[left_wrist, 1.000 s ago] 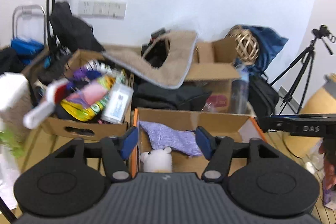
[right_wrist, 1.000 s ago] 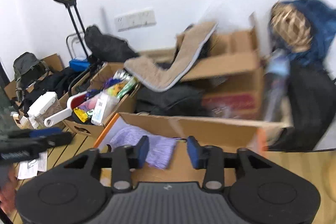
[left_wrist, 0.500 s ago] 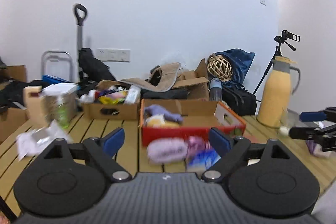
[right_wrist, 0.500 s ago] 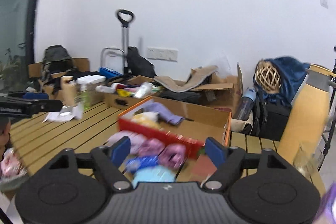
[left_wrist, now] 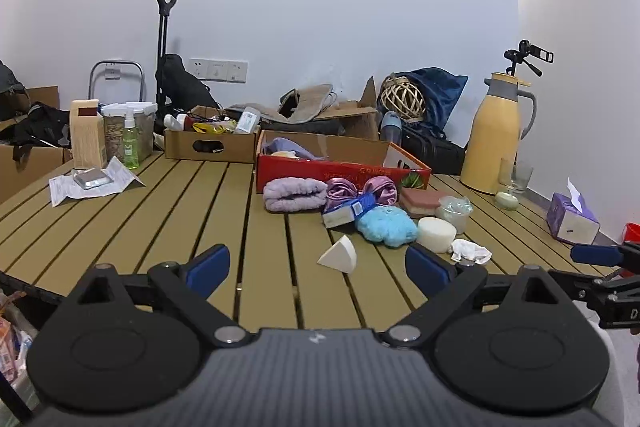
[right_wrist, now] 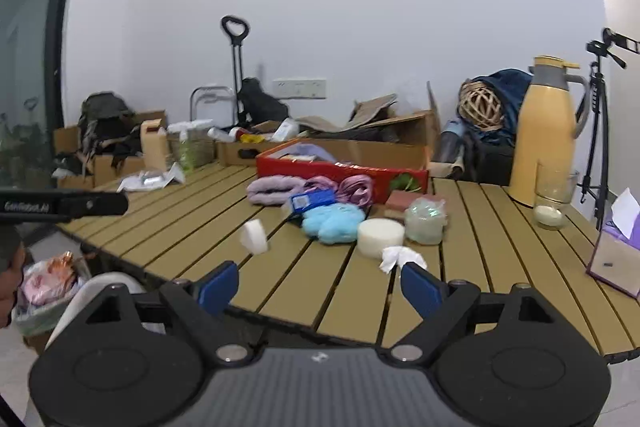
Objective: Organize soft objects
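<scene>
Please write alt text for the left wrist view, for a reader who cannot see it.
The left gripper, empty and its jaws opening, points over a slatted wooden table at a pile of soft objects: lilac towel, blue sponge, round white sponge. Behind them stands a red box.

A cluttered storeroom-like room: slatted table (left_wrist: 160,227), cardboard boxes (left_wrist: 210,145), tripod (right_wrist: 596,131), trolley (left_wrist: 164,39).

"GenRobot.AI" is printed in white on the left gripper (right_wrist: 64,205). The red box (left_wrist: 340,169) at the table's far edge carries illegible gold characters.
</scene>
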`<state>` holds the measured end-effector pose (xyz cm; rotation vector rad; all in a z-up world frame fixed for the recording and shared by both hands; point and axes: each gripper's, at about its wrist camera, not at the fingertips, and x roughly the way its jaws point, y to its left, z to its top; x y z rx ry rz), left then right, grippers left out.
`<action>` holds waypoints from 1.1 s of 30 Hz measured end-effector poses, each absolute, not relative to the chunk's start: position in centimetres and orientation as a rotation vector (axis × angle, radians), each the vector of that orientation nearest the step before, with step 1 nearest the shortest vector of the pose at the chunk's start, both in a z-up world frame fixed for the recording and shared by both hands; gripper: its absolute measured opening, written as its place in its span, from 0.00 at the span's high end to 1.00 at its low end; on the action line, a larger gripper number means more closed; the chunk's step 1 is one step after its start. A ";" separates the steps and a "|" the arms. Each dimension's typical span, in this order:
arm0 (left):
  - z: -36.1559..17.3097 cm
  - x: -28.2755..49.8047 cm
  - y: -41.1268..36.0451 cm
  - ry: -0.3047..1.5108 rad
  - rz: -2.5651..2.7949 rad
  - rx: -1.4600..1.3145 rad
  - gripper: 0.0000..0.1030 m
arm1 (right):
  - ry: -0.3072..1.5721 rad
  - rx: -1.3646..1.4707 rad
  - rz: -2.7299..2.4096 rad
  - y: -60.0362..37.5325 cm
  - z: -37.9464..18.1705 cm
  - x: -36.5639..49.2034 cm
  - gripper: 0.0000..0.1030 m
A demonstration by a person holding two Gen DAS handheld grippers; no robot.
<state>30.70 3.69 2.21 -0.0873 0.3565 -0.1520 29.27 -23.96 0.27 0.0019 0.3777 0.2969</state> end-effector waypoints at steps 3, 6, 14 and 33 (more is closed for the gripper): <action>1.3 32.0 3.5 0.388 -0.152 -0.088 0.07 | 0.393 0.031 0.261 -24.5 -0.6 30.5 0.15; 0.4 33.7 2.9 0.414 -0.164 -0.086 0.07 | 0.409 0.063 0.240 -25.2 -1.5 31.7 0.16; 0.3 41.7 -0.8 0.463 -0.295 -0.094 0.21 | 0.430 0.164 0.152 -29.2 -2.4 38.6 0.23; -3.0 68.4 -14.0 0.845 -0.424 -0.261 0.66 | 0.623 0.510 0.238 -37.6 -6.7 63.5 0.75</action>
